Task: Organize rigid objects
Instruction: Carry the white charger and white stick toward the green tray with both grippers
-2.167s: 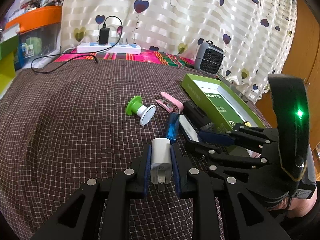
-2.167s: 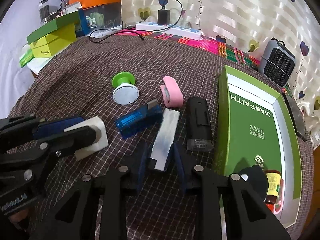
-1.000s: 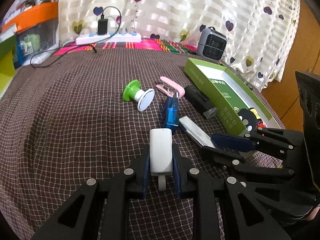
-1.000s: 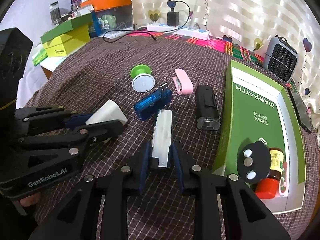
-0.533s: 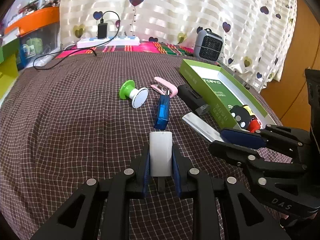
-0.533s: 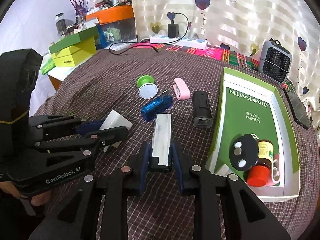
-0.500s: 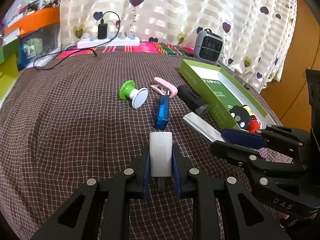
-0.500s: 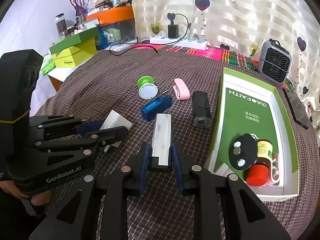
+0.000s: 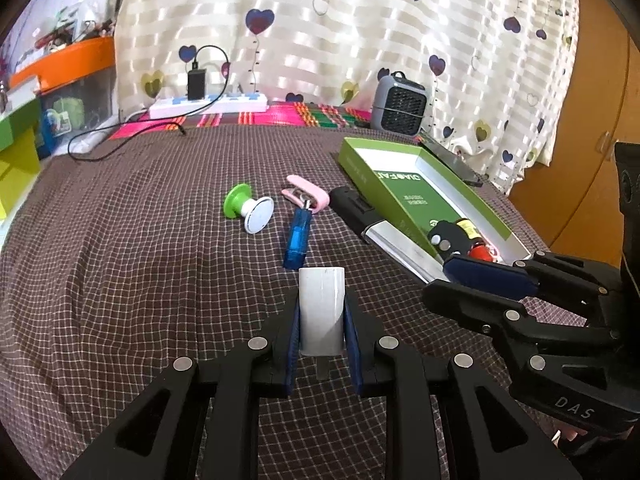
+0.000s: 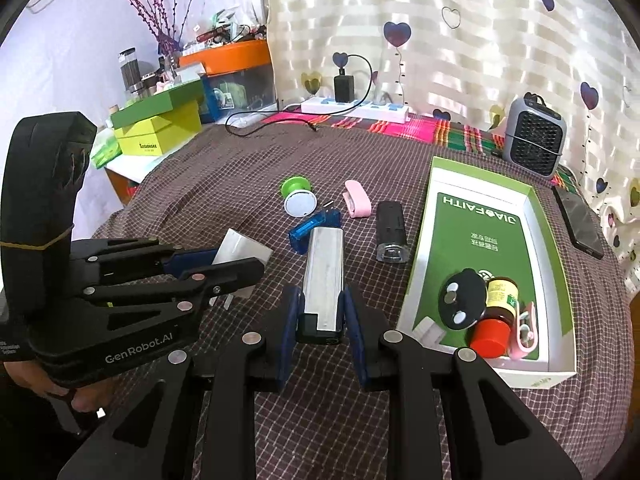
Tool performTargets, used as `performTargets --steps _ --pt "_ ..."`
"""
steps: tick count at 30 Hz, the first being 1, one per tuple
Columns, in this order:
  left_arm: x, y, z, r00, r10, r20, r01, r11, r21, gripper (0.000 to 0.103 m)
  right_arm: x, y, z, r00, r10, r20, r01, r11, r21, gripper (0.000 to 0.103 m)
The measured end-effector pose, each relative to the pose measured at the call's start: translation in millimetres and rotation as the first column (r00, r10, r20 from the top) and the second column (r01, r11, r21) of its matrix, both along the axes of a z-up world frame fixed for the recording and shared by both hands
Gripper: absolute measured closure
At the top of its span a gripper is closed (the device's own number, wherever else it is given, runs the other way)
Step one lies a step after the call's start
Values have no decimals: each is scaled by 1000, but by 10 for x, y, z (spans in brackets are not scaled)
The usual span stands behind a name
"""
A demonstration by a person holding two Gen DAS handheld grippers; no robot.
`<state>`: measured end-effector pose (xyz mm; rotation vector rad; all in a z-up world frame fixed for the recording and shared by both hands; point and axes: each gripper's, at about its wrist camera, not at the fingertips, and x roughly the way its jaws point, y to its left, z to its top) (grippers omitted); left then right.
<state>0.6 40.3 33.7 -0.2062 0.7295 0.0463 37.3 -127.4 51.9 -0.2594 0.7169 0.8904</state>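
1. The worktop (image 10: 224,176), under a brown checked cloth, spreads out ahead of both sets of fingers and carries everything loose.
2. The green box (image 10: 532,216) lies ahead and to the right of the right gripper's fingers. Its floor reads "JIAOFAITH", upside down from here; the smaller lines beneath are too fine to read. A black disc, a red-capped bottle and a pink clip already sit in its near end.
3. The left gripper (image 9: 322,320) has its fingers closed flat on the white charger (image 9: 322,304), held clear of the cloth with its prongs pointing back toward the camera. Its body reads "GenRobot.AI" in the right wrist view.
4. The right gripper (image 10: 322,316) has its fingers clamped on the rear end of the silver bar (image 10: 324,272), probably a power bank, which juts forward above the cloth. "DAS" shows on its body.
5. Ahead of the fingers, still loose: the black torch (image 10: 392,232), blue USB stick (image 10: 314,228), green-and-white knob (image 10: 298,196) and pink stapler (image 10: 357,198).
6. Both pieces seem lifted and mid-carry. Next, each should swing right over the box rim and be lowered into the bare far stretch, one at a time so the grippers do not collide.
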Motion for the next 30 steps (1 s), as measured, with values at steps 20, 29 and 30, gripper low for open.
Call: performTargets --steps 20,29,30 --pt "-40 -44 142 999 -6 52 6 1000 -10 84 -54 -112 94 999 -9 36 8 999 35 78" --pt "42 -113 162 998 -17 58 18 1000 -13 84 14 -182 95 999 -29 29 28 999 47 78" --pt "55 -124 163 998 -19 58 20 1000 -11 84 20 -192 97 999 -31 28 30 998 49 78"
